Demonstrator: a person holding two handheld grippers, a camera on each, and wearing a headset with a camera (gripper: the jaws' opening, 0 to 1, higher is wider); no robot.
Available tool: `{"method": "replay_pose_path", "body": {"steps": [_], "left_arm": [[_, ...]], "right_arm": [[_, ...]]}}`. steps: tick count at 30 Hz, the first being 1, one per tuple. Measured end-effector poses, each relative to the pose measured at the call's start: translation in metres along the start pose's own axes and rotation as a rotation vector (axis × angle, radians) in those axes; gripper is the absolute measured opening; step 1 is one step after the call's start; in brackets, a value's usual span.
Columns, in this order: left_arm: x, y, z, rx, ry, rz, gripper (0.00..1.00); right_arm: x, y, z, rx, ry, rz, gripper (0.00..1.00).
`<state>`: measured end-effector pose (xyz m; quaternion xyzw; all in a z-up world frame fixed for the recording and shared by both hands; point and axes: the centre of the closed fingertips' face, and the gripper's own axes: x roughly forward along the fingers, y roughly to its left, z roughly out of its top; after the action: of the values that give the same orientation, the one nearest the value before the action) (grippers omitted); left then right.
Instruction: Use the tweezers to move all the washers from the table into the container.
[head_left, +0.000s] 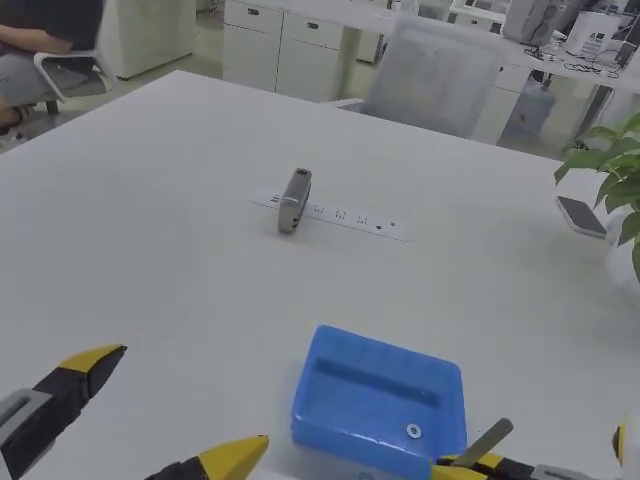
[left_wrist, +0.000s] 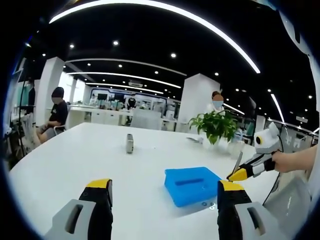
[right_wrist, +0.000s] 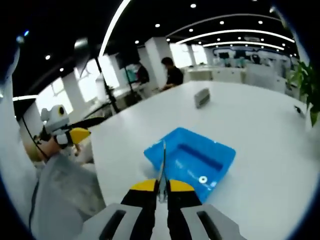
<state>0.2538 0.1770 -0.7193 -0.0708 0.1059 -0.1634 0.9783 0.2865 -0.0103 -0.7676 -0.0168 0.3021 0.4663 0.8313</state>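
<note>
Tweezers (pinched in right tongs) point toward blue container

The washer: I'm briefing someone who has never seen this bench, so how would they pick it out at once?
Find the white table, then the blue container standing on its near side. On the container's floor, in the corner nearest the tip of the tweezers, lies the washer: a tiny flat silver ring with a hole, the only thing lying in it.
</note>
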Motion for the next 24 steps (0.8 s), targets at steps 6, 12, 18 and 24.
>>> {"method": "replay_pose_path", "body": {"steps": [6, 12, 18, 24], "left_arm": [[0.000, -0.001, -0.001, 0.006, 0.005, -0.007, 0.88], [0.000, 0.000, -0.001, 0.003, 0.005, -0.001, 0.87], [0.000, -0.001, -0.002, 0.011, 0.013, -0.004, 0.87], [0.000, 0.001, -0.002, 0.005, 0.011, 0.003, 0.87]], "right_arm": [[0.012, -0.006, 0.019, -0.035, -0.022, 0.013, 0.03], [0.023, -0.013, 0.033, -0.055, -0.038, 0.020, 0.03], [0.037, -0.038, 0.033, -0.015, -0.040, -0.029, 0.03], [0.046, -0.059, 0.026, 0.044, -0.027, -0.074, 0.03]]}}
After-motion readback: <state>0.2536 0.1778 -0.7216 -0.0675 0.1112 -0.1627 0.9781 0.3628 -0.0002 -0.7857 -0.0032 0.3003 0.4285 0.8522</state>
